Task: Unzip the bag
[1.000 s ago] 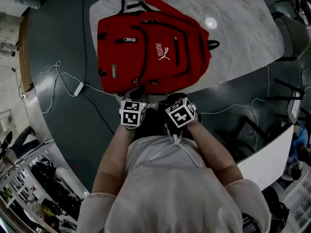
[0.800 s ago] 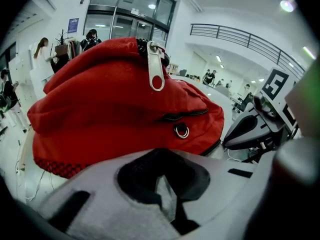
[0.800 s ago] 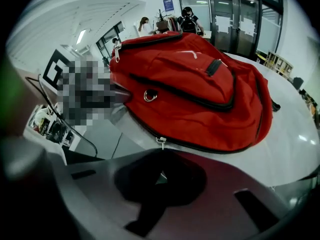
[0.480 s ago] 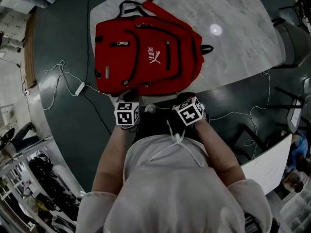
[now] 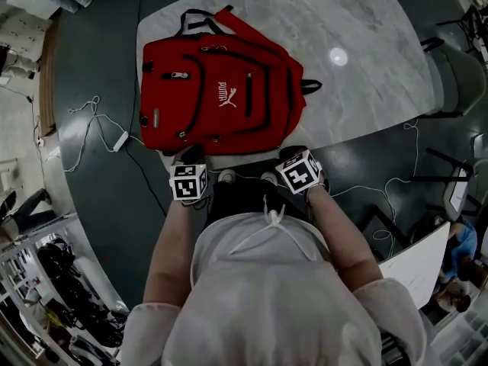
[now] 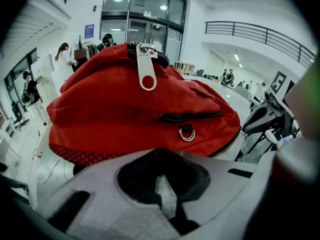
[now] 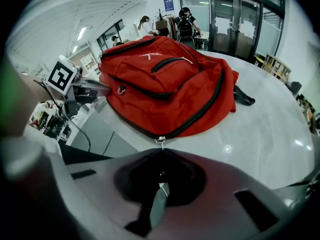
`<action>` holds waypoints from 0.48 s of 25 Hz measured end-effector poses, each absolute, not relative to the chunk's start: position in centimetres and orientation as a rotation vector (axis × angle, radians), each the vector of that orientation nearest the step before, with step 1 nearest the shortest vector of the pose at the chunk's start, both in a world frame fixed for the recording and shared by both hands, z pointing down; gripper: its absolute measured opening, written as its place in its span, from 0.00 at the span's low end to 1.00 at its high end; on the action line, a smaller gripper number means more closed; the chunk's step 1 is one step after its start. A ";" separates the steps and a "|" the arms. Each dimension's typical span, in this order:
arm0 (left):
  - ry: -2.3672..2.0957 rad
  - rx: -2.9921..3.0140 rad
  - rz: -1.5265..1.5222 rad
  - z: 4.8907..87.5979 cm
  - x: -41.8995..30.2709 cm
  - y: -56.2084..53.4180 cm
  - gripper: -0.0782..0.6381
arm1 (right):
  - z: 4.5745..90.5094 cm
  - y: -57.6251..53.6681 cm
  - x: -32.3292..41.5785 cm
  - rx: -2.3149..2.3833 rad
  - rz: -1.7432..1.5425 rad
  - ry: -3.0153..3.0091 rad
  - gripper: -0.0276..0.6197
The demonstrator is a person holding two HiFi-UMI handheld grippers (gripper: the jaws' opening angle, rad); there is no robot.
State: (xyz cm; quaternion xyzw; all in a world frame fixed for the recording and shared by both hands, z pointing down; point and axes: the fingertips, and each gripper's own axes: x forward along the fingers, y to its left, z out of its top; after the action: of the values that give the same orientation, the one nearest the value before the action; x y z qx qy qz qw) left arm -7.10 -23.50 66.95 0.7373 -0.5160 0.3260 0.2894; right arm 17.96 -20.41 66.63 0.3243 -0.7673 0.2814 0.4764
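The left gripper and right gripper have spread apart at the near edge of the bag, which lies flat on the table; both are closed and empty, and the zip pull is just ahead of the right gripper.

You're standing in a large open office hall: tall glass entrance doors, a railed upper balcony, people standing about, a pale marble-topped table.
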 end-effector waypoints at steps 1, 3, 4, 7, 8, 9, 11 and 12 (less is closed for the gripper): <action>-1.373 1.965 0.877 67.0 -7.1 -23.5 0.14 | 66.6 -20.6 18.2 0.791 0.685 -1.873 0.09; -1.370 1.955 0.882 67.1 -7.0 -23.5 0.14 | 66.6 -21.0 19.0 0.792 0.677 -1.871 0.09; -1.372 1.950 0.883 67.1 -7.0 -23.5 0.14 | 66.5 -21.3 19.3 0.795 0.675 -1.870 0.09; -1.394 1.941 0.883 67.1 -7.2 -23.7 0.14 | 66.4 -22.5 20.2 0.814 0.679 -1.867 0.09; -1.397 1.937 0.884 67.1 -7.1 -23.8 0.14 | 66.4 -22.8 20.5 0.828 0.687 -1.866 0.09; -1.395 1.931 0.885 67.2 -7.1 -23.7 0.14 | 66.4 -23.0 20.9 0.843 0.697 -1.864 0.09; -1.375 1.923 0.890 67.4 -6.9 -23.5 0.14 | 66.7 -23.2 21.5 0.867 0.717 -1.861 0.09; -1.365 1.922 0.892 67.5 -6.9 -23.4 0.14 | 66.8 -23.1 21.7 0.878 0.730 -1.861 0.09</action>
State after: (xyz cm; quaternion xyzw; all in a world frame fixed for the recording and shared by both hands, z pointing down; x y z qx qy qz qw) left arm -6.87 -23.40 67.47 0.7260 -0.5155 0.3372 0.3057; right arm 21.66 -23.07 66.85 0.3568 -0.7564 0.2965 0.4611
